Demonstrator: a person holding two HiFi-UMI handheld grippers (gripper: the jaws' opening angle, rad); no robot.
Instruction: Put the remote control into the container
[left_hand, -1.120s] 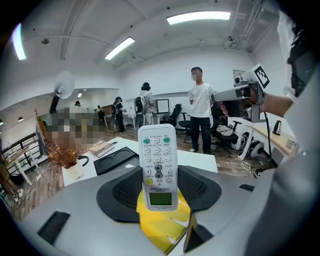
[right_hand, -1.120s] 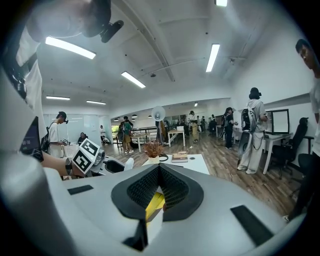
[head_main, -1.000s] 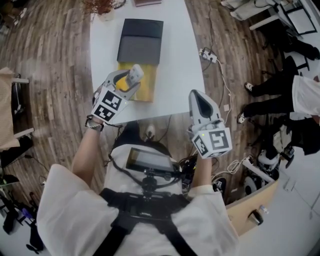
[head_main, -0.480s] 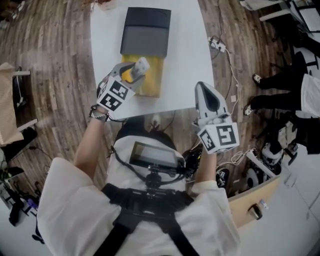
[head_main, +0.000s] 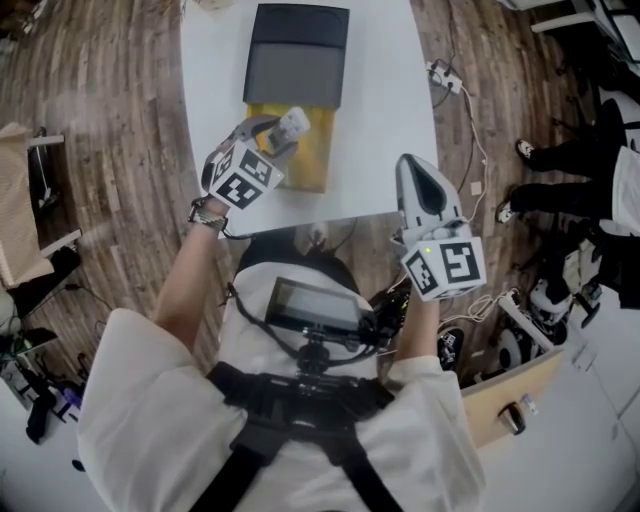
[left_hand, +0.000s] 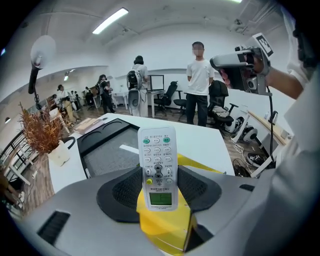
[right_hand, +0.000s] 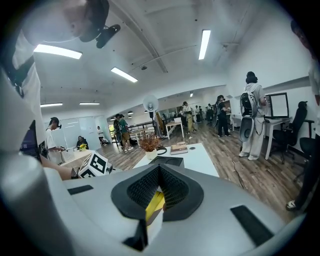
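left tongs (head_main: 284, 128) clamped on white rectangular remote control (left_hand: 157, 167). button face is toward the left gripper view, green screen end sits between the pads, the rest sticks out past the tips. remote is held over the yellow rectangular container (head_main: 316, 165) on the white table (head_main: 390, 100). dark grey flat rectangular tray (head_main: 297, 55) lies at the container's far edge, touching it. right tongs (head_main: 413, 168) are together with nothing between them, by the table's near right corner, apart from the container. dried plant in white pot (left_hand: 47, 137) at the table's far end.
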